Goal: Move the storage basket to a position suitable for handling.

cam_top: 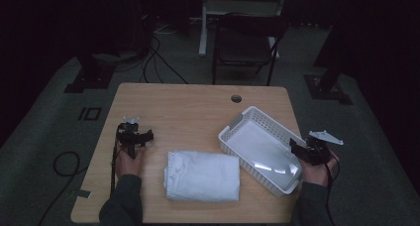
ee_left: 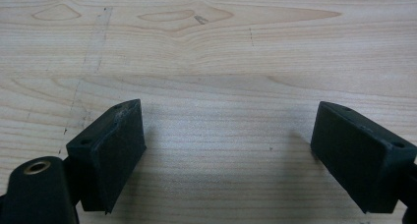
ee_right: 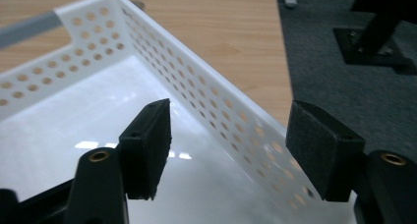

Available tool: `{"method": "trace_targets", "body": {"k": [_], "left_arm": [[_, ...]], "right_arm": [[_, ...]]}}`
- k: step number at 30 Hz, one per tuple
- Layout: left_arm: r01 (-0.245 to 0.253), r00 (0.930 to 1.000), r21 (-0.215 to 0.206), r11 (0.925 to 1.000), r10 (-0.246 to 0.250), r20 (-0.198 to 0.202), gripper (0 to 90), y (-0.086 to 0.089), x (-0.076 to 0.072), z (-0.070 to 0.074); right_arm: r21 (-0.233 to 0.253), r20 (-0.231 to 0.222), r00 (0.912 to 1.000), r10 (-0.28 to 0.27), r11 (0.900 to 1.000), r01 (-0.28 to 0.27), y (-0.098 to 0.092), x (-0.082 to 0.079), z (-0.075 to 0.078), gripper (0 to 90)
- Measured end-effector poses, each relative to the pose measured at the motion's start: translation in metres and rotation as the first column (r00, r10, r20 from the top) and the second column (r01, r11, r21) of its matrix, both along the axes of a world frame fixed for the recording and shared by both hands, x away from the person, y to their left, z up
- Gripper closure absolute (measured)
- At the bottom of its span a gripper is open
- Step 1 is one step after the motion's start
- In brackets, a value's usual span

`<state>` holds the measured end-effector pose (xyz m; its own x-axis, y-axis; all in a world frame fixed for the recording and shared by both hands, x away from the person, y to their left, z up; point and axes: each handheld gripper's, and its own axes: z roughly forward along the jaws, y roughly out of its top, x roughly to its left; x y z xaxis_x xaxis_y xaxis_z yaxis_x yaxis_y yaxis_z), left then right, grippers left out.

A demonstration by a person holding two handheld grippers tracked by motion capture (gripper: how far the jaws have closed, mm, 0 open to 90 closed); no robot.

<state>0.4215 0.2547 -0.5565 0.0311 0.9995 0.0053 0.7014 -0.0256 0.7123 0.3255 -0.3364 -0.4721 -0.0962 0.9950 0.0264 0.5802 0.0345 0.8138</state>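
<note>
A light wooden table [cam_top: 188, 107] carries a folded white cloth [cam_top: 202, 176] near its front edge and, just right of it, a white perforated plastic basket [cam_top: 236, 128] set at an angle. The left claw [cam_top: 134, 135] rests over bare wood; the right claw [cam_top: 298, 149] sits at the basket's right rim.

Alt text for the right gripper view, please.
The right gripper, jaws open, straddles the perforated side wall of a white plastic basket, one jaw inside it and one outside. Behind lie the wooden table and dark carpet.
</note>
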Motion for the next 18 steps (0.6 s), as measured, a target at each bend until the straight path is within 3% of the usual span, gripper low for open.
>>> {"method": "trace_targets", "body": {"k": [7, 18], "left_arm": [[-0.001, 1.0000, 0.000, 1.0000, 0.001, 0.000, 12.5, 0.000, 0.000, 0.000], [-0.001, 1.0000, -0.001, 1.0000, 0.001, 0.000, 12.6, 0.000, 0.000, 0.000]], "right_arm": [[0.004, -0.019, 0.9993, -0.031, 0.999, 0.031, -0.006, -0.009, -0.008, 32.3], [-0.010, -0.032, 0.9956, -0.088, 0.996, 0.087, -0.010, -0.019, -0.006, 31.2]]}}
